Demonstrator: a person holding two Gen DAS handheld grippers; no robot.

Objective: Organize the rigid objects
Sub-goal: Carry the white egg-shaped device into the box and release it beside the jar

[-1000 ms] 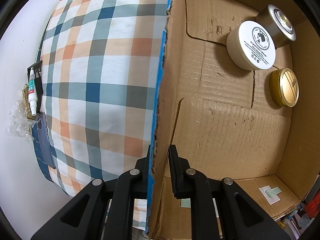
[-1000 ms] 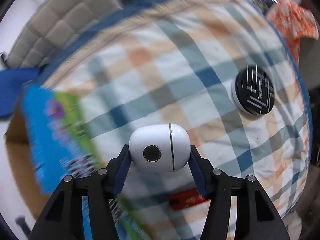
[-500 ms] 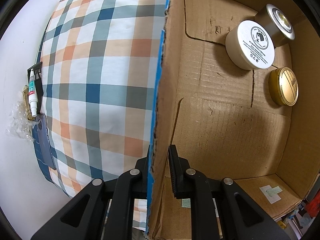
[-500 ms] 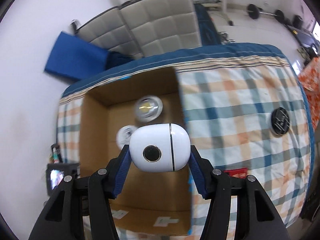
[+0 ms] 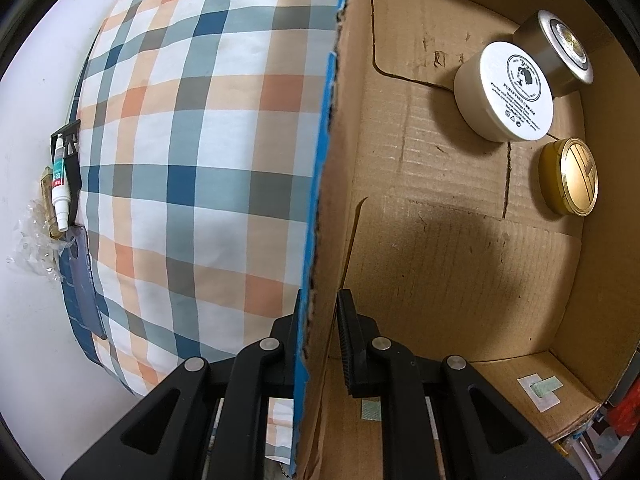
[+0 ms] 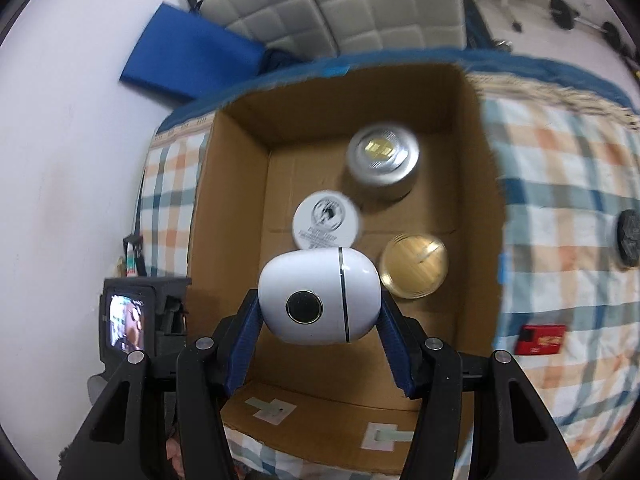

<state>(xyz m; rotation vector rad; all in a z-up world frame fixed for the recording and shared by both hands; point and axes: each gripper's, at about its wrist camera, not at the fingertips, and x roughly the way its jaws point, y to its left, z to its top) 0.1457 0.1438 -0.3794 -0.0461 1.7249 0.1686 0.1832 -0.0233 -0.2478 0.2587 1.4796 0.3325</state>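
On the plaid cloth (image 6: 560, 184), my cardboard box (image 6: 240, 200) holds a silver jar (image 6: 383, 160), a white cream jar (image 6: 326, 220) and a gold tin (image 6: 414, 266). My left gripper (image 5: 320, 320) pinches the box's side wall (image 5: 320, 208). My right gripper (image 6: 320, 320) clamps a white egg-shaped case (image 6: 320, 296) above the box.

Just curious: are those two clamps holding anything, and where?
Right hand-held gripper squeezes a white egg-shaped case by its sides. Left hand-held gripper straddles the cardboard box wall.
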